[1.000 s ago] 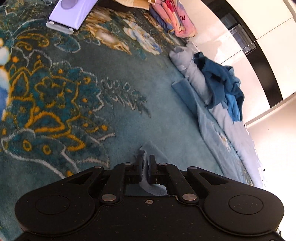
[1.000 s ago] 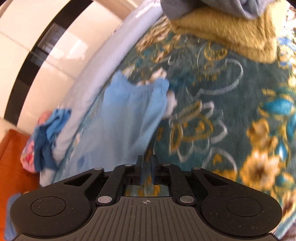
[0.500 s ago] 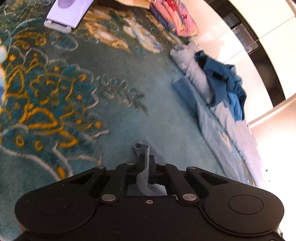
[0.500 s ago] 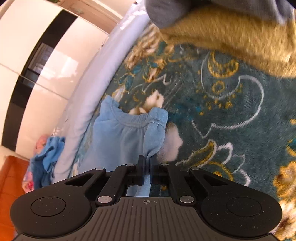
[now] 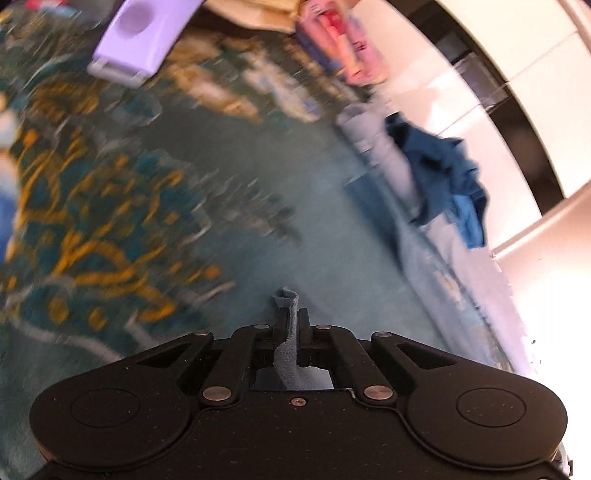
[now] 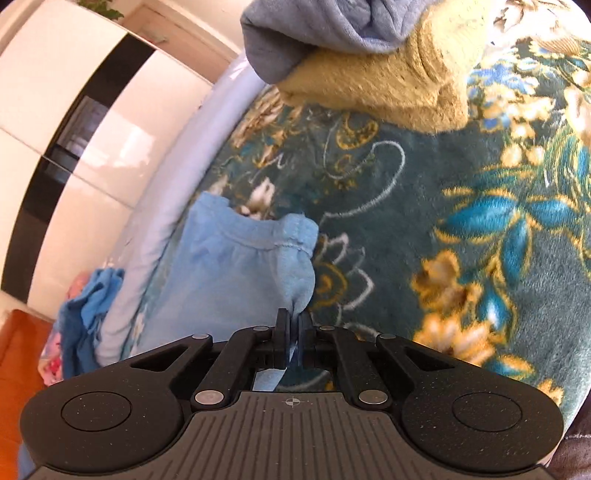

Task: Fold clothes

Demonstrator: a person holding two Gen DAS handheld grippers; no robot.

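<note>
Left gripper (image 5: 292, 320) is clenched on a thin grey-blue fold of cloth (image 5: 287, 343); a tuft sticks out past the tips, so it has an edge or corner, not the bulk. Right gripper (image 6: 294, 325) is clamped on a pinch of the light blue garment (image 6: 229, 273), right at the hemmed edge. My read: both hold corners of the same piece so it can be lifted and spread or doubled over, but neither view shows both grips, so can't confirm it's one item.

The garment's body lies flat on the patterned blanket (image 6: 461, 184), running from the right gripper toward the pale sheet (image 6: 155, 236) along the bed edge. Hem is bunched near the grip, likely from being pulled.

Further out: a folded stack, mustard towel (image 6: 376, 85) with a grey piece (image 6: 317, 33) on top — looks like the done pile. In the left view, a crumpled dark blue garment (image 5: 439, 173) sits on the pale sheet, probably waiting its turn. Left view is motion-blurred; a lilac box (image 5: 144, 37) sits at the far end.
</note>
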